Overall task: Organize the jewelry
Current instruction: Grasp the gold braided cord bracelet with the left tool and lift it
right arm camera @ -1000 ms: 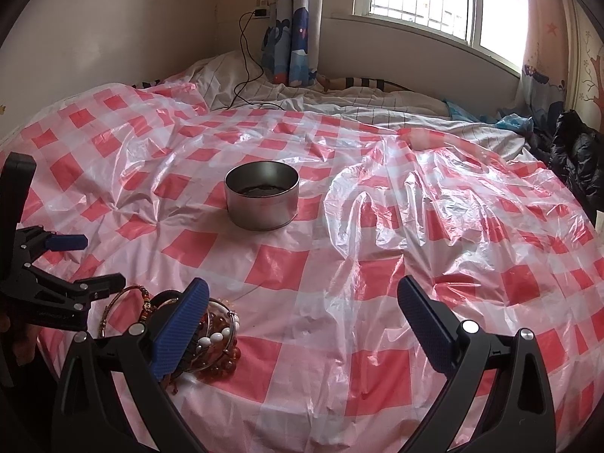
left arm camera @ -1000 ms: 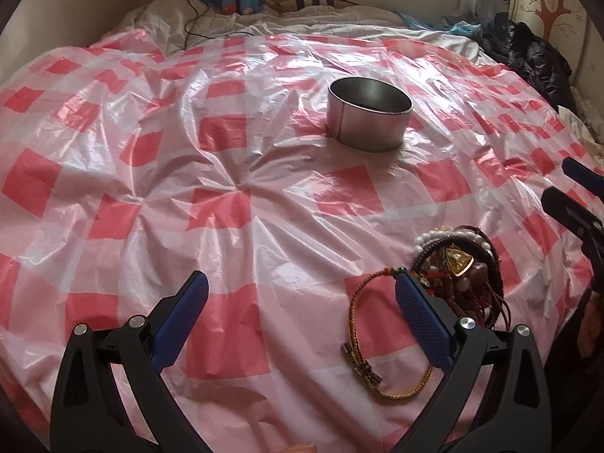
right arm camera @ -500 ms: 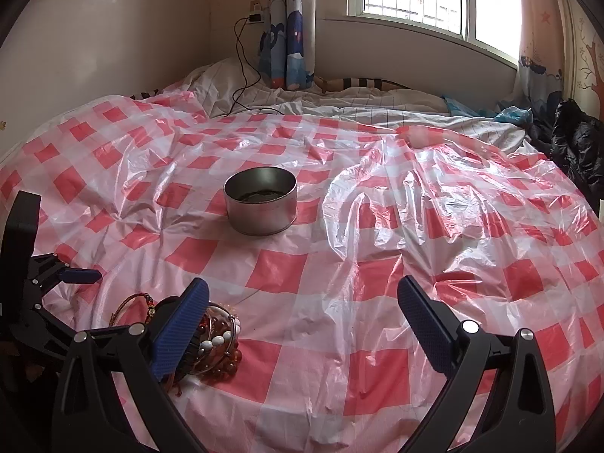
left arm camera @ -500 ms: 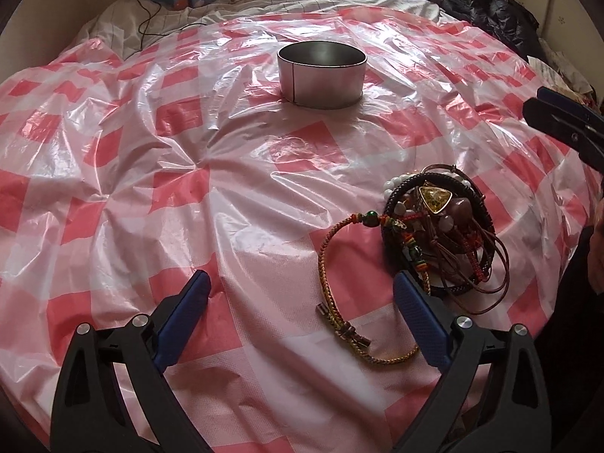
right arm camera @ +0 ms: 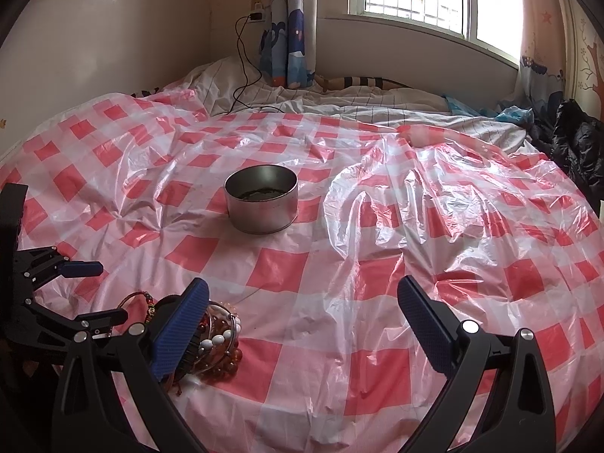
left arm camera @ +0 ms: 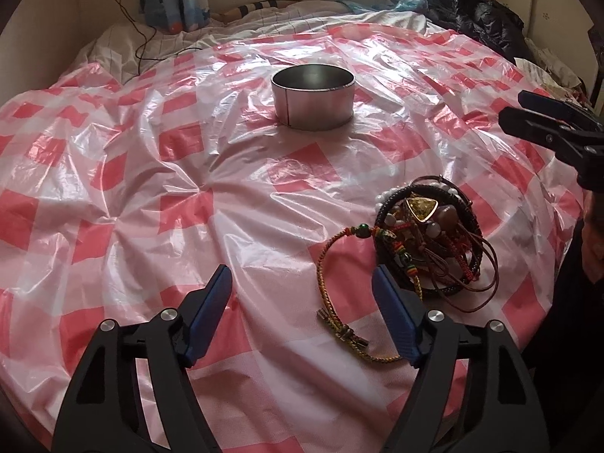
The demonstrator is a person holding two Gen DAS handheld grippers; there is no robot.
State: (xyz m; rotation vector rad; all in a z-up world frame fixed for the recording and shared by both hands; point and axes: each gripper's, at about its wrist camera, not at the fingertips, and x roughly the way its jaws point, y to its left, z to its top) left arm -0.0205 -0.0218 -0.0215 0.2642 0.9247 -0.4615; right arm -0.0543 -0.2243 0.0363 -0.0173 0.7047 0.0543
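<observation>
At lower right of the left wrist view, on the checked plastic sheet [left arm camera: 234, 204] covering the bed, lies the jewelry pile [left arm camera: 426, 241], with a braided cord bracelet [left arm camera: 339, 302] trailing from it toward the bottom edge. The left gripper [left arm camera: 302, 313] has just been narrowing its jaws; they stand apart with only sheet between them, nothing gripped. The bracelet lies just inside the right-hand pad, its long axis running from upper left to lower right, clasp end nearest the frame bottom. The pile sits beyond that pad, to the right.

In the right wrist view the right gripper [right arm camera: 302, 324] has its jaws released and empty; the pile shows behind its left pad.

The metal tin [left arm camera: 313, 98] stands upper centre, well apart from the pile.

Judgement: the left hand is nearer the bracelet; a small shift right would centre it.
</observation>
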